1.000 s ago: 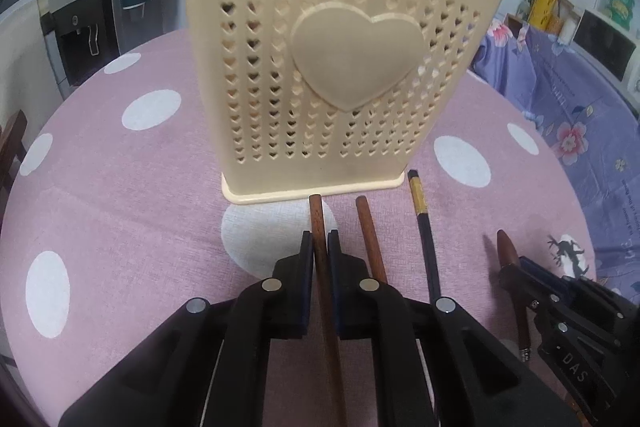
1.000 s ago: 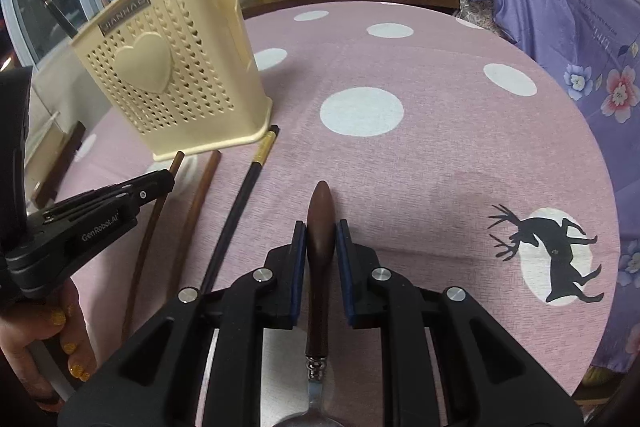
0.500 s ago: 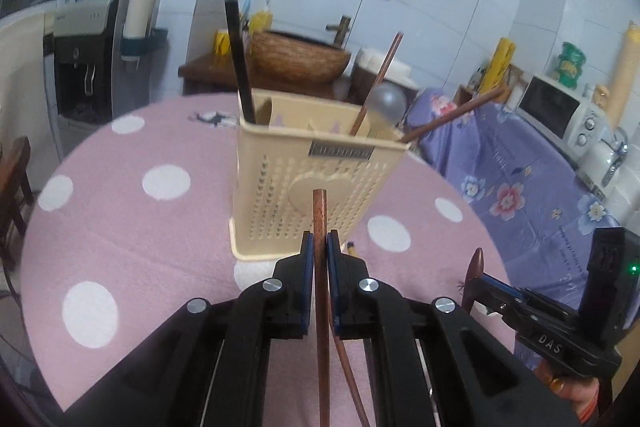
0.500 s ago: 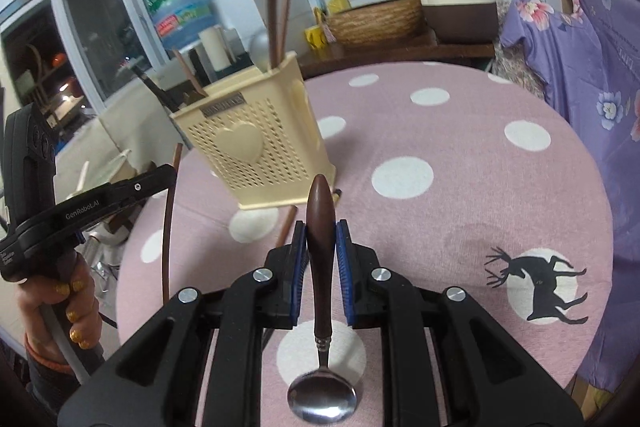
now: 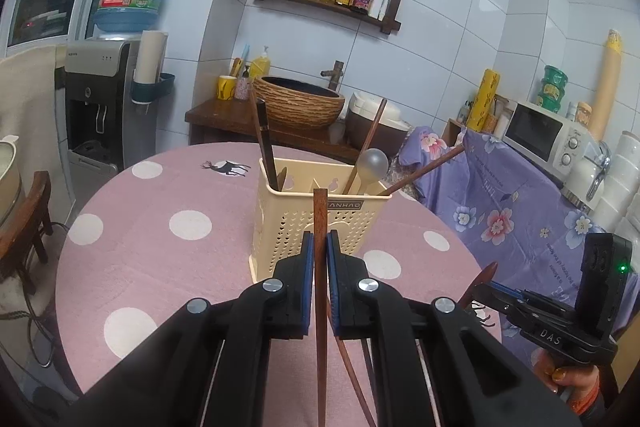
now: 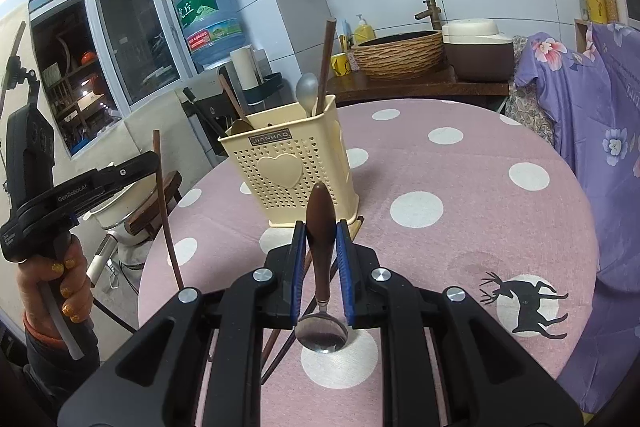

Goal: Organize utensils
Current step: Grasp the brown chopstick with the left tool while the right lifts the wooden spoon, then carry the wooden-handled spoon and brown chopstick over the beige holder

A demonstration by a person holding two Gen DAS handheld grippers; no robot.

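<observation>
A cream perforated utensil holder stands on the pink dotted table and holds several chopsticks and a spoon. My left gripper is shut on a brown chopstick, held upright above the table in front of the holder; it also shows in the right wrist view. My right gripper is shut on the brown handle of a metal spoon, bowl hanging down, raised to the right of the left gripper. Two chopsticks lie on the table below.
The round table has a purple flowered cloth over furniture on its right. A water dispenser, wooden counter with a woven basin and a chair surround it.
Both grippers rose from the table with their utensils, the chopstick and the spoon. The view now looks down on the holder from higher and further back.
</observation>
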